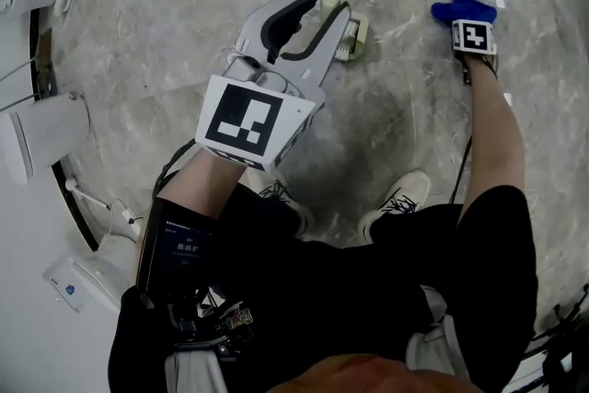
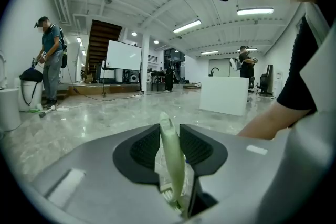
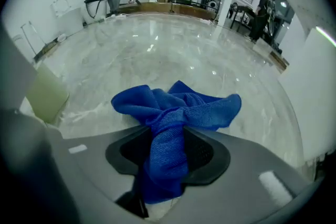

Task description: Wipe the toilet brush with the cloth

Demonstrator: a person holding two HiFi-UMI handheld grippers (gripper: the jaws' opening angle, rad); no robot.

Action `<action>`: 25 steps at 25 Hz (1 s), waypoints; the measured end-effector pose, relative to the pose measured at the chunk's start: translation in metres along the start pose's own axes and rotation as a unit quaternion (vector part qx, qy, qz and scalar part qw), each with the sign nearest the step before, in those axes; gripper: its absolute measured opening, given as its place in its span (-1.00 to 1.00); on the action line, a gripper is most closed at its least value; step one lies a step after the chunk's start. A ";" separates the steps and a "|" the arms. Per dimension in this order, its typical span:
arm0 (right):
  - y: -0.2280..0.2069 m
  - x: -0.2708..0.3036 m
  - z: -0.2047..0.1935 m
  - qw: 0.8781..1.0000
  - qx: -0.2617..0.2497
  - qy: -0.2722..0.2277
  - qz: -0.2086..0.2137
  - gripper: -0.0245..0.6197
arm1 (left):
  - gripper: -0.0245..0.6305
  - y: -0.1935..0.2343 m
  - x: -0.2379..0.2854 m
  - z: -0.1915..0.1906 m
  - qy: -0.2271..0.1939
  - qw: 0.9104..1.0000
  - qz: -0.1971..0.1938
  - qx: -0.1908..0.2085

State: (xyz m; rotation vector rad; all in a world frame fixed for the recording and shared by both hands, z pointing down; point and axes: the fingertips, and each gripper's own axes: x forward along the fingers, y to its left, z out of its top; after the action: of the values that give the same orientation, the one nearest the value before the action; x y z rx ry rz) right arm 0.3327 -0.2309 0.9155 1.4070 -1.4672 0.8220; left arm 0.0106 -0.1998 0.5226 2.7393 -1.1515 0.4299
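1. grey veined marble floor (image 1: 166, 5) fills the head view, glossy, with strips of light reflected in it.
2. the person (image 1: 368, 290), dressed in black, stands on it in white shoes (image 1: 405, 196), with both forearms stretched forward.
3. white bathroom fixtures (image 1: 41, 138) line the left edge of the head view.
4. the left hand-held gripper (image 2: 169, 128) is held high, close under the head camera. its jaws are drawn in narrow on the toilet brush, with a dark pad against each side of the thin handle.
5. the right hand-held gripper (image 3: 168, 134) points steeply down at the floor, well apart to the right. its jaws stand fairly wide, clamped on a thick bunch of the cloth.
6. the toilet brush (image 2: 172, 165) is pale green and lies along the left jaws, its rounded tip poking out past the fingertips.
7. the cloth (image 3: 176, 107) is blue and crumpled. its loose folds spill beyond the right jaw tips, and it is not touching the brush.
8. a small pale green stand (image 1: 357, 37) sits on the floor, showing just beside the left jaws in the head view.
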 end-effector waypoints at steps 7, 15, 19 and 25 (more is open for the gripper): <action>0.093 -0.049 0.075 0.976 -0.151 -0.133 0.086 -0.67 | -0.53 -0.004 0.003 0.001 -0.010 1.000 -0.020 0.000; 0.272 -0.127 0.120 0.887 -0.097 -0.178 0.415 -0.67 | -0.53 -0.008 -0.001 0.010 -0.014 0.999 -0.029 -0.007; 0.307 -0.144 0.137 0.848 -0.095 -0.182 0.489 -0.67 | -0.53 -0.008 -0.003 0.004 -0.011 1.000 -0.029 -0.007; 0.308 -0.129 0.141 0.868 -0.132 -0.160 0.451 -0.67 | -0.53 -0.002 -0.004 -0.003 -0.004 1.000 -0.030 -0.008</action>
State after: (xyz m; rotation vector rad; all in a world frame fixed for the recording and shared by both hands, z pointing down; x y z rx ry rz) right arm -0.0023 -0.2731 0.7843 0.6076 -2.4555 0.8976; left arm 0.0088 -0.1945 0.5239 2.7555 -1.0675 0.4000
